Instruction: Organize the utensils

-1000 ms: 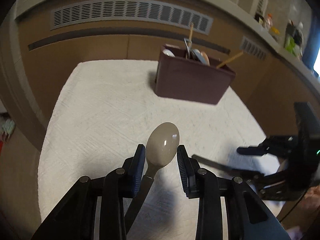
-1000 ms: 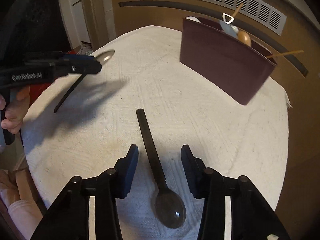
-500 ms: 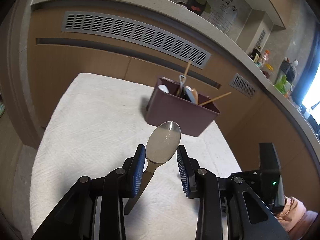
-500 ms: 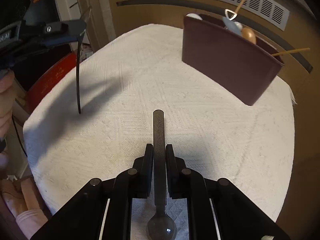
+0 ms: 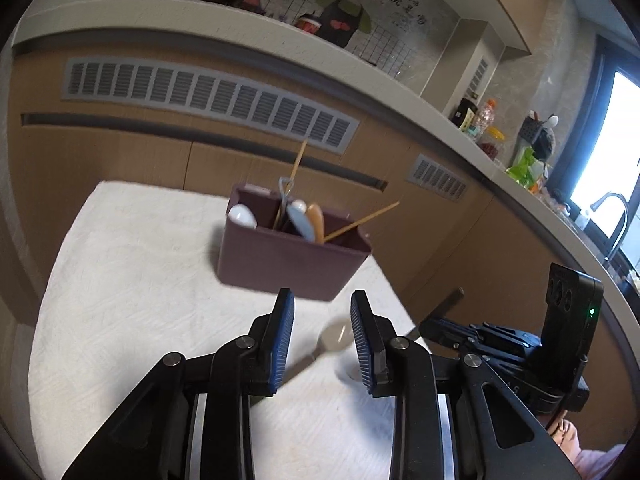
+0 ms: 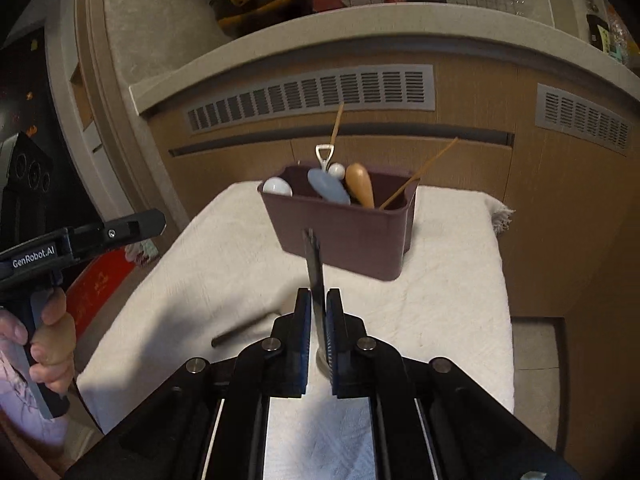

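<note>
Black and stiff, the spoon handle (image 6: 316, 276) we are pinching in our right gripper (image 6: 318, 330) looks light, slippery; our left gripper (image 5: 322, 332) is closing on nothing.

You have two grippers, left (image 5: 322, 334) and right (image 6: 319, 330). Count two loose spoons (image 5: 334, 338) (image 6: 314, 268). One holder (image 6: 352, 236), one cloth (image 6: 224, 264).

Left claw (image 5: 322, 334) closing with pads apart; right claw (image 6: 319, 334) clamped, both angled downward.
</note>
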`<state>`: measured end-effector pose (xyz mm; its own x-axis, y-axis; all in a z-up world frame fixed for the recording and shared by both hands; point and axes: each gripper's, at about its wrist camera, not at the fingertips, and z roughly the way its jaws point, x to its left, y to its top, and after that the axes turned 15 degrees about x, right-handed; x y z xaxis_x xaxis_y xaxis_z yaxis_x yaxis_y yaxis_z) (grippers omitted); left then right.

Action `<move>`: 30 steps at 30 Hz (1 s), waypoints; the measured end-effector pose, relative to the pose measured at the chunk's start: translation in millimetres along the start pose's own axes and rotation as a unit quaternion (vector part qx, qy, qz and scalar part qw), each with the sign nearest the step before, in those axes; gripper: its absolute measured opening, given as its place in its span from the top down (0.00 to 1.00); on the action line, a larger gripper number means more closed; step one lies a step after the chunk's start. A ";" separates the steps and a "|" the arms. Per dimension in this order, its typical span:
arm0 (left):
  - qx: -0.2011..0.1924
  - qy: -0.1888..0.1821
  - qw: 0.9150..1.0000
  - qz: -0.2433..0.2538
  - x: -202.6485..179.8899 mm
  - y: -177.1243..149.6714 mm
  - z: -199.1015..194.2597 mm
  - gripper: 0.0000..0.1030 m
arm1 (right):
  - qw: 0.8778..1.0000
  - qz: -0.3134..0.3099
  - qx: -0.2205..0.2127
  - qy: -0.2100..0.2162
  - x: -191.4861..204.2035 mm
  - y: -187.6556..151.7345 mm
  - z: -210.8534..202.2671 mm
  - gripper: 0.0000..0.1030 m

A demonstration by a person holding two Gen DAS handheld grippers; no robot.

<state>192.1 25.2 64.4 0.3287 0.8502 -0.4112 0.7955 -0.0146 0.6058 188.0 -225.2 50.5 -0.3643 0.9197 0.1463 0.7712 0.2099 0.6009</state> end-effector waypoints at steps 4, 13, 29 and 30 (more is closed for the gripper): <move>0.008 0.022 0.999 0.027 -6.0 16.1 10.2 0.71 | 1.000 -0.003 -0.014 -0.006 0.4 11.2 -3.9 0.95; 0.187 0.042 0.967 0.168 -12.1 8.1 124.1 0.70 | 1.000 0.019 0.014 -0.005 -19.0 4.6 15.5 0.95; 0.265 0.096 0.930 0.236 -39.9 -10.8 209.3 0.71 | 0.999 0.035 0.037 0.009 -38.4 9.0 40.0 0.97; 0.259 0.097 0.933 0.230 -40.2 -11.5 207.9 0.71 | 0.999 0.035 0.035 0.011 -37.9 8.3 37.6 0.97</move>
<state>275.5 -118.2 -67.6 0.6382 0.7694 -0.0268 0.7484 -0.6117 0.2564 227.9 -245.9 20.3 -0.3188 0.9255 0.2046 0.8301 0.1684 0.5316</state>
